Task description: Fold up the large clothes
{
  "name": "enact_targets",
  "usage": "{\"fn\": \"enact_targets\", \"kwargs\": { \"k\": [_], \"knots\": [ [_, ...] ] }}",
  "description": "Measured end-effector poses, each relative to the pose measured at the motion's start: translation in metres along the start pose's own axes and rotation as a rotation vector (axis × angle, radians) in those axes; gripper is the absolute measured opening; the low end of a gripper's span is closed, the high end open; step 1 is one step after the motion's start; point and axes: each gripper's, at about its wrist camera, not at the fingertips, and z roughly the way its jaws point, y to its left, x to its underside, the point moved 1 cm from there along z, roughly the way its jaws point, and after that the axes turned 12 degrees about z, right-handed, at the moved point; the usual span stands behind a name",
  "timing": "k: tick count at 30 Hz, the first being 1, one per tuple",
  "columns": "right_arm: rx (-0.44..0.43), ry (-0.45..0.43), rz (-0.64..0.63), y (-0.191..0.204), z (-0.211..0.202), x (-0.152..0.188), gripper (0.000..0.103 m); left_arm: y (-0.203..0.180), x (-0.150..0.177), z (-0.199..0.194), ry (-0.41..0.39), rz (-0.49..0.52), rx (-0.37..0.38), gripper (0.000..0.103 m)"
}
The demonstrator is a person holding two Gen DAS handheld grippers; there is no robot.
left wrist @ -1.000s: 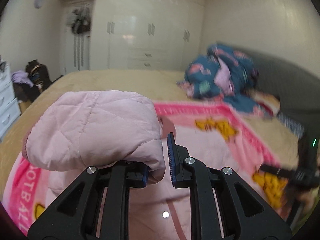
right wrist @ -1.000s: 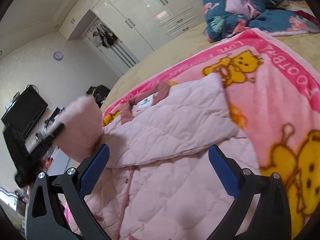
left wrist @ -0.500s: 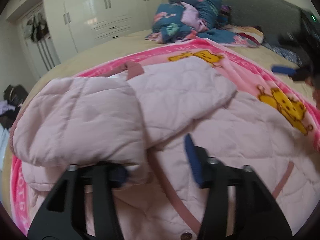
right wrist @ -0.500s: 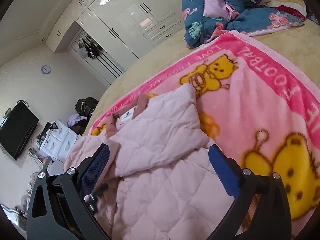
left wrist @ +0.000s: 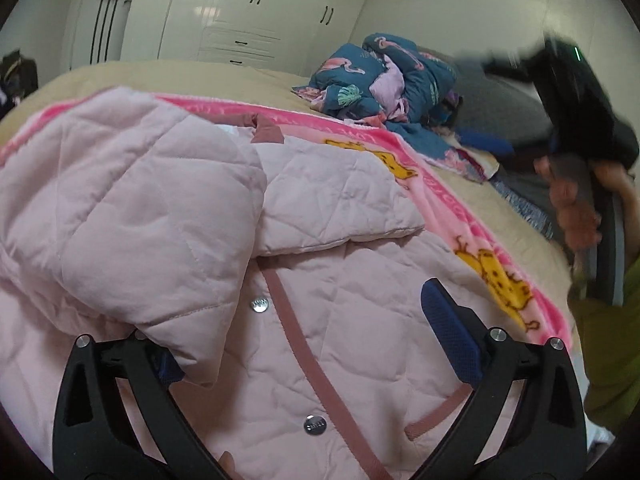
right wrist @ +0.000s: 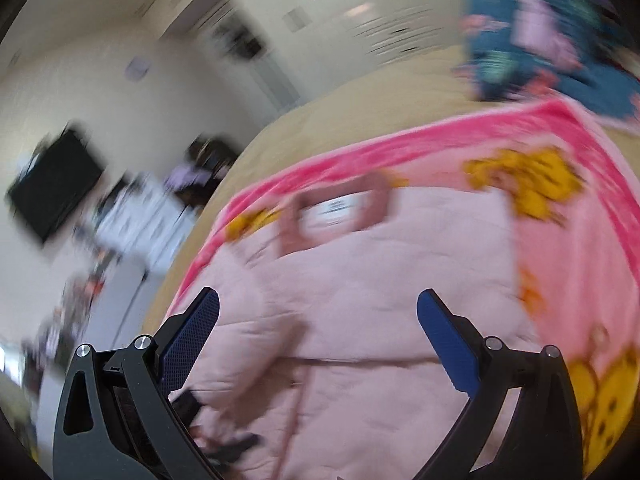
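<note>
Released since a second ago, the quilted pink jacket's sleeve [left wrist: 132,216] lies folded just ahead of the opening left gripper [left wrist: 304,344]; the right gripper [right wrist: 318,344] gapes empty. Withdraw cleanly, then smooth it.

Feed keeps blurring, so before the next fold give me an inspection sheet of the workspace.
Surface: bed with a pink blanket spread on it.
Job's things: pink jacket on the blanket, both sleeves folded across the front; left sleeve lies over the left finger.
Clutter: blue bedding pile at the far side.
Grippers: left tool jaws opening, pads not pressing the sleeve; right tool open, nothing between.
Cables: nothing seen.
Surroundings: white wardrobe, wall TV, blurred.
</note>
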Motion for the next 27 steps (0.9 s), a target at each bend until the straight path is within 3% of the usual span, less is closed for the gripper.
{"fn": "enact_targets", "kwargs": {
  "k": [2, 7, 10, 14, 19, 20, 21, 22, 23, 26, 27],
  "knots": [
    [-0.038, 0.107, -0.082, 0.039, 0.031, -0.007, 0.099, 0.0, 0.002, 0.001, -0.005, -0.019, 0.005, 0.094],
    [-0.027, 0.294, -0.182, 0.11, 0.102, -0.01, 0.099, -0.002, 0.003, 0.0, 0.002, -0.012, -0.005, 0.094],
    [-0.003, 0.459, -0.263, 0.142, 0.155, -0.001, 0.099, -0.003, 0.003, 0.0, 0.003, -0.012, -0.005, 0.094],
    [0.111, 0.537, -0.288, 0.154, 0.209, 0.006, 0.099, -0.003, 0.002, -0.002, 0.003, -0.007, -0.003, 0.094],
    [0.154, 0.548, -0.285, 0.153, 0.241, -0.004, 0.098, -0.006, 0.001, 0.001, 0.013, 0.015, -0.012, 0.094],
    [0.15, 0.552, -0.284, 0.149, 0.243, -0.003, 0.092, -0.007, 0.0, 0.001, 0.011, 0.02, -0.012, 0.094],
    [0.14, 0.564, -0.282, 0.148, 0.246, -0.003, 0.08, -0.007, 0.0, 0.001, 0.011, 0.021, -0.011, 0.094],
    [0.1, 0.594, -0.279, 0.147, 0.248, -0.001, 0.045, -0.006, -0.001, 0.001, 0.01, 0.023, -0.01, 0.094],
    [0.078, 0.604, -0.277, 0.146, 0.249, 0.002, 0.035, -0.006, -0.002, 0.0, 0.006, 0.022, -0.007, 0.094],
    [0.018, 0.55, -0.352, 0.151, 0.232, 0.005, 0.019, -0.003, -0.004, -0.004, -0.005, 0.011, -0.01, 0.094],
    [-0.002, 0.53, -0.347, 0.151, 0.225, 0.002, 0.019, -0.002, -0.005, -0.005, -0.009, 0.008, -0.009, 0.094]
  ]
}}
